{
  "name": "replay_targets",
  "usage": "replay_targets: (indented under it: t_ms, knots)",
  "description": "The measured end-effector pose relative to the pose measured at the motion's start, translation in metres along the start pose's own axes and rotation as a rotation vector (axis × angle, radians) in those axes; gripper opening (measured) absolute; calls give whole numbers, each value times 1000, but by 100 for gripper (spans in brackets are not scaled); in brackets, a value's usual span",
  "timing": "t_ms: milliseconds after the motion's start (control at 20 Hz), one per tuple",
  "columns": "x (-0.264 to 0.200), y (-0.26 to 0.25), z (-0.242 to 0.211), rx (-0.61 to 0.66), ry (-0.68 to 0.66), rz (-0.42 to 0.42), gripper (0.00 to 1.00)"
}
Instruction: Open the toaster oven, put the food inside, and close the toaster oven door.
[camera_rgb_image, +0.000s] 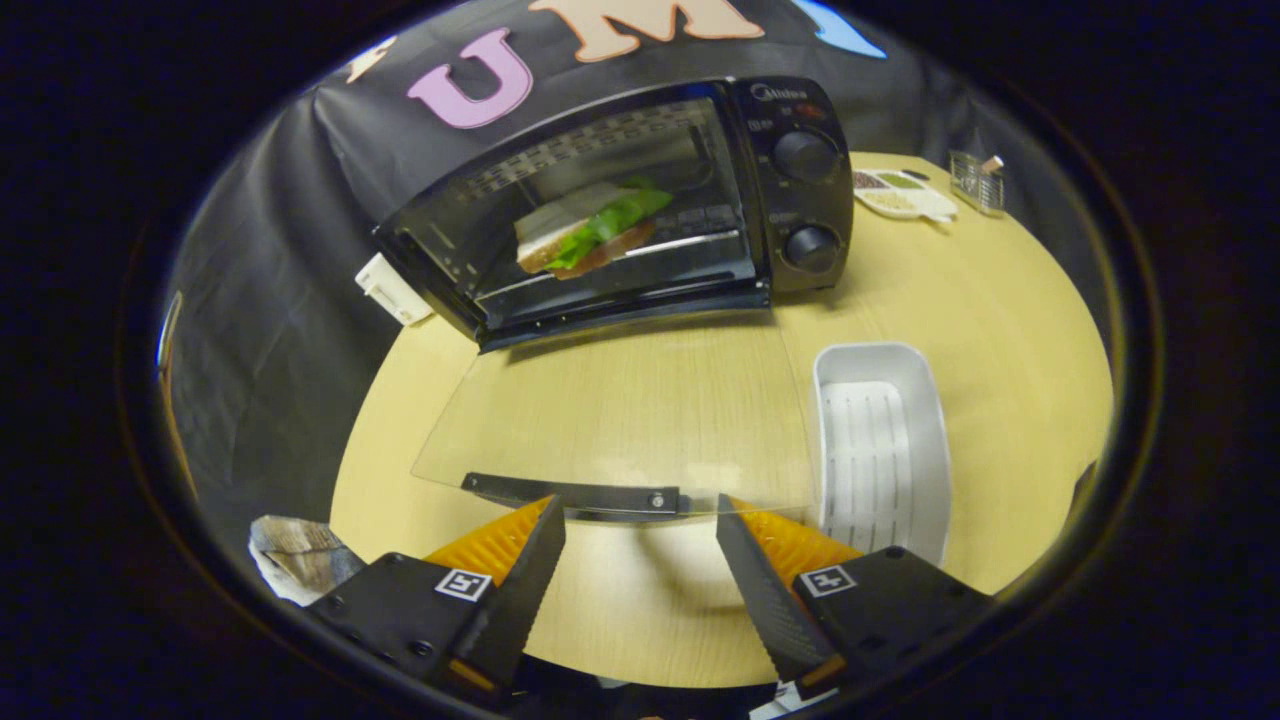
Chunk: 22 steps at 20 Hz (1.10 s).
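The black toaster oven (640, 200) stands open at 12 o'clock from the gripper (640, 525), with the sandwich of bread and green lettuce (590, 235) already on its rack. Its clear glass door (620, 410) lies flat toward the fingers, the dark bar handle (575, 493) running 9 to 3 o'clock just at their tips. The fingers are spread and hold nothing. Closing likely goes best by getting under the handle and lifting it evenly toward 12. A white plastic tray (880, 440) sits at 2 o'clock.
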<state>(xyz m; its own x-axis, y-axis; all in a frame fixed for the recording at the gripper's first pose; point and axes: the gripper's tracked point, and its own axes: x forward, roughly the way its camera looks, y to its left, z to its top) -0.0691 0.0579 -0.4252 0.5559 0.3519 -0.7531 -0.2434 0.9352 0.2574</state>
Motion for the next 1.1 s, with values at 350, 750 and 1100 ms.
replay_targets:
  t_ms: [350, 750, 1100]
  knots:
    - [-27, 13, 60, 25, -130, 36, 96]
    - [-36, 19, 109, 65, -206, 83, 98]
    - [-32, 24, 163, 82, -311, 101, 98]
